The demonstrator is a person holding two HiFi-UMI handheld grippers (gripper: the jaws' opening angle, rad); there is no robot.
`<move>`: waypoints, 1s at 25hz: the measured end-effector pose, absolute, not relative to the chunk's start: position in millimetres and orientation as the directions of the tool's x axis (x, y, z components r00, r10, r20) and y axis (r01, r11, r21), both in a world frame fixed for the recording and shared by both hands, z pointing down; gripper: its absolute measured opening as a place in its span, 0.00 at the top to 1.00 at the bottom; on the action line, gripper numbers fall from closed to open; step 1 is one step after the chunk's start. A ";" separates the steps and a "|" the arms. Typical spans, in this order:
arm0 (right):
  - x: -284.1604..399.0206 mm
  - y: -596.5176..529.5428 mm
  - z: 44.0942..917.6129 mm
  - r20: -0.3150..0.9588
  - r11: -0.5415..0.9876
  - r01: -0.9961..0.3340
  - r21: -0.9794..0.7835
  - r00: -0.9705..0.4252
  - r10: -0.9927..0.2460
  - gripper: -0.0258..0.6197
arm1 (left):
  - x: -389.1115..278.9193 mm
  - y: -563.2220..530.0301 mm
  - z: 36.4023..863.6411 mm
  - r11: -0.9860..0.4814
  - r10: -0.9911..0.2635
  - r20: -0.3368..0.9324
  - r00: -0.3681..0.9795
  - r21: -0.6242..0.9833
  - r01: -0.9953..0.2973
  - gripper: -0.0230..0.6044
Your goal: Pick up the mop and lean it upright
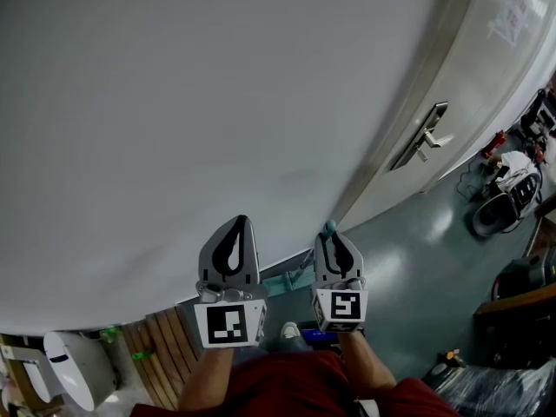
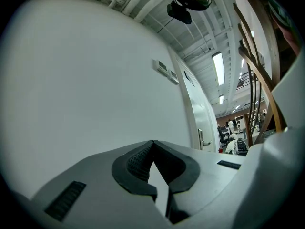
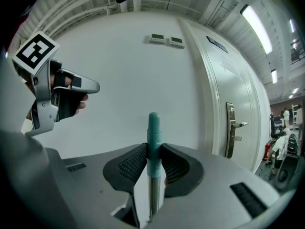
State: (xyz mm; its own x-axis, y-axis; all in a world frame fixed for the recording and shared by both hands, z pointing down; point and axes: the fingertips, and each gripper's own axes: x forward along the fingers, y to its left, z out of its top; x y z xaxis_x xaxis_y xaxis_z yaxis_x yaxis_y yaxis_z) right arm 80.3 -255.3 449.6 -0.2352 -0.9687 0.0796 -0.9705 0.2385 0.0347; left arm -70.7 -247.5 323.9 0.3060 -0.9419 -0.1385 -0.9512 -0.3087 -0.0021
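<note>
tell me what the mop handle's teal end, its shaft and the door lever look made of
The teal grip looks like matte plastic: even colour, moulded rounded tip. The shaft below it is probably a metal tube: silvery, with a lengthwise sheen. The door lever seems to be brushed metal: silver-grey with bright highlights.

No legible text anywhere; faint marks on door too blurred to read.

One mop, two grippers, one door, two wall panels.
</note>
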 end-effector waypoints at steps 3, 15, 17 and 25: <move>83.6 -258.4 467.6 0.122 0.235 -0.971 0.040 -0.229 -0.966 0.80 | -69.8 -248.4 324.0 -0.308 -0.942 -0.139 0.306 -0.004 -0.951 0.94; 81.6 -263.5 488.5 0.149 0.225 -0.973 0.041 -0.217 -0.965 0.79 | -69.9 -250.5 324.6 -0.308 -0.942 -0.138 0.306 -0.012 -0.951 0.94; 81.7 -265.8 490.1 0.151 0.223 -0.974 0.041 -0.214 -0.965 0.79 | -71.1 -250.6 325.1 -0.304 -0.943 -0.137 0.303 -0.010 -0.953 0.94; 80.1 -284.3 489.6 0.149 0.218 -0.975 0.043 -0.210 -0.966 0.79 | -76.2 -251.1 326.0 -0.294 -0.947 -0.132 0.293 -0.010 -0.956 0.94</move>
